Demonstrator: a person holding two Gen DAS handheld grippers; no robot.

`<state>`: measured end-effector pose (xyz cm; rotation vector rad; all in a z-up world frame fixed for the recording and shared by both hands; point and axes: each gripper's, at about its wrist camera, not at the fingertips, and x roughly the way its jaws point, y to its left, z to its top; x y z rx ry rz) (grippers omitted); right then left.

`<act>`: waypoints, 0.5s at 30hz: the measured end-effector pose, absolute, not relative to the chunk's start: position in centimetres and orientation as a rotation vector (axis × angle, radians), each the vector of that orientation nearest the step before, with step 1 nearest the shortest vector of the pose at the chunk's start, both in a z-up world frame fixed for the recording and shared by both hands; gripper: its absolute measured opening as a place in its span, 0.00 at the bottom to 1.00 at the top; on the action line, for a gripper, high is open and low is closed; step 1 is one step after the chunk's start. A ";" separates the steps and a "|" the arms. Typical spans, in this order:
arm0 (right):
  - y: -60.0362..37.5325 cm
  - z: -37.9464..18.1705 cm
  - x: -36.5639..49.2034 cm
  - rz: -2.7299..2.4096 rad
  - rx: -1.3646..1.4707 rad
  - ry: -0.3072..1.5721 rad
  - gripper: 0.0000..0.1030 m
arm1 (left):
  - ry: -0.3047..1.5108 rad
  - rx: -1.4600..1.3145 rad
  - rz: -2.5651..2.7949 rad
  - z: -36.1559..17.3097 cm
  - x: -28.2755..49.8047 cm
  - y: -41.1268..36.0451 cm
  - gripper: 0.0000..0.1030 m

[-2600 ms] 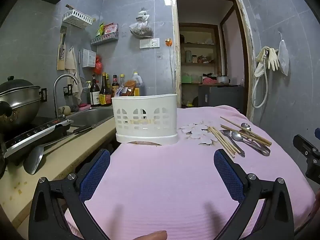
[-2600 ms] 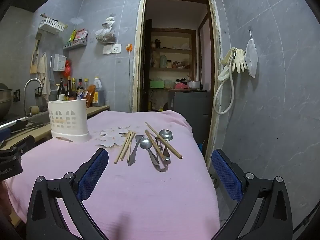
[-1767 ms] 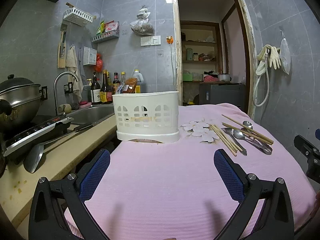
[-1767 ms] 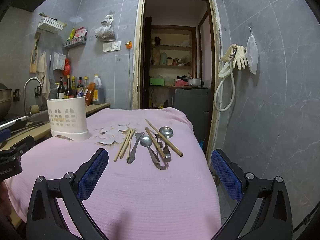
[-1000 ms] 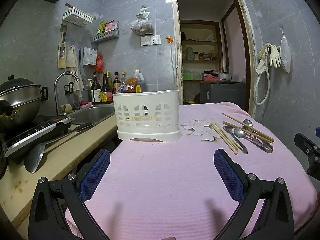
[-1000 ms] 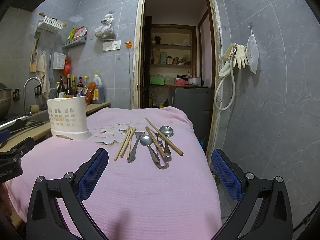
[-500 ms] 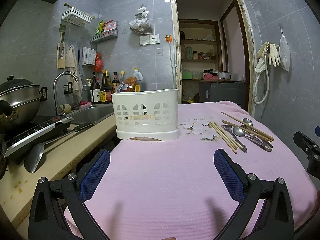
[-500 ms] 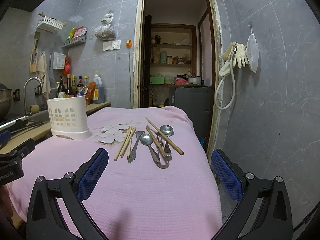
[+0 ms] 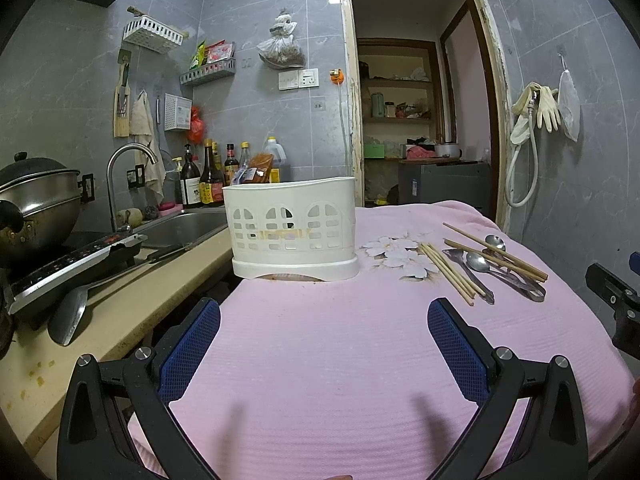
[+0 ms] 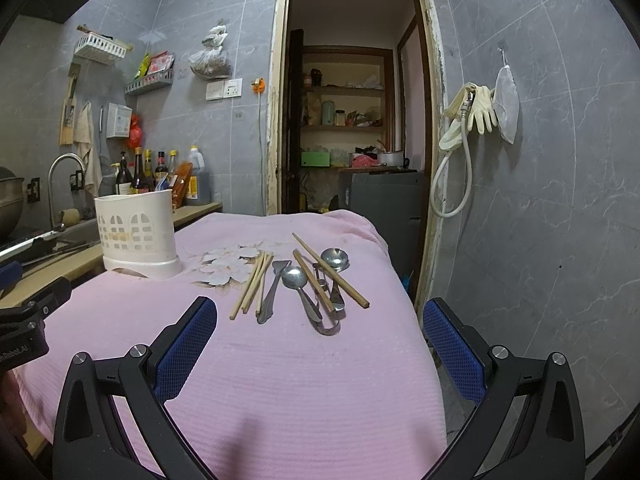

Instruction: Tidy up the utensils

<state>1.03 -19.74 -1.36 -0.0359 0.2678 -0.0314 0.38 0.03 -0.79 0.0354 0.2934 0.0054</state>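
A white slotted utensil holder [image 9: 294, 230] stands at the far left of a pink-covered table [image 9: 340, 360]; it also shows in the right wrist view [image 10: 138, 234]. Wooden chopsticks [image 10: 252, 286] and metal spoons [image 10: 296, 280] lie in a loose group to its right; they also show in the left wrist view as chopsticks [image 9: 452, 274] and spoons [image 9: 478, 262]. My left gripper [image 9: 324, 344] is open and empty, short of the holder. My right gripper [image 10: 320, 344] is open and empty, just short of the utensils.
A kitchen counter [image 9: 120, 300] with a sink [image 9: 188, 224], a stove and a pot [image 9: 36, 204] runs along the left. Bottles [image 9: 204, 176] stand behind the holder. A doorway [image 10: 348, 120] lies beyond the table. The table's right edge drops beside a tiled wall [image 10: 540, 200].
Both grippers have stayed open and almost still, with only a slight drift of the views.
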 end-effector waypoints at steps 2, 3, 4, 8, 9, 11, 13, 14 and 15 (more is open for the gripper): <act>-19.7 -1.5 1.0 -0.030 -0.036 0.268 1.00 | 0.294 0.036 0.004 -0.9 0.4 0.0 0.99; -19.6 -1.6 1.0 -0.030 -0.036 0.269 1.00 | 0.294 0.036 0.004 -0.9 0.4 0.0 0.99; -19.5 -1.7 1.0 -0.030 -0.036 0.270 1.00 | 0.294 0.036 0.003 -0.9 0.4 0.0 0.99; -19.4 -1.8 0.9 -0.028 -0.035 0.271 1.00 | 0.297 0.036 0.003 -0.9 0.4 0.0 0.99; -19.5 -1.8 1.0 -0.028 -0.035 0.271 1.00 | 0.297 0.037 0.003 -0.9 0.4 -0.1 0.99; -19.4 -1.8 0.9 -0.028 -0.033 0.272 1.00 | 0.296 0.037 0.003 -0.9 0.4 -0.1 0.99; -19.5 -1.7 1.0 -0.028 -0.034 0.272 1.00 | 0.297 0.037 0.002 -1.0 0.5 -0.1 0.99; -19.5 -1.7 1.0 -0.028 -0.035 0.271 1.00 | 0.299 0.037 0.001 -1.0 0.5 -0.1 0.99; -19.5 -1.7 1.0 -0.028 -0.034 0.272 1.00 | 0.301 0.036 -0.001 -0.9 0.6 -0.1 0.99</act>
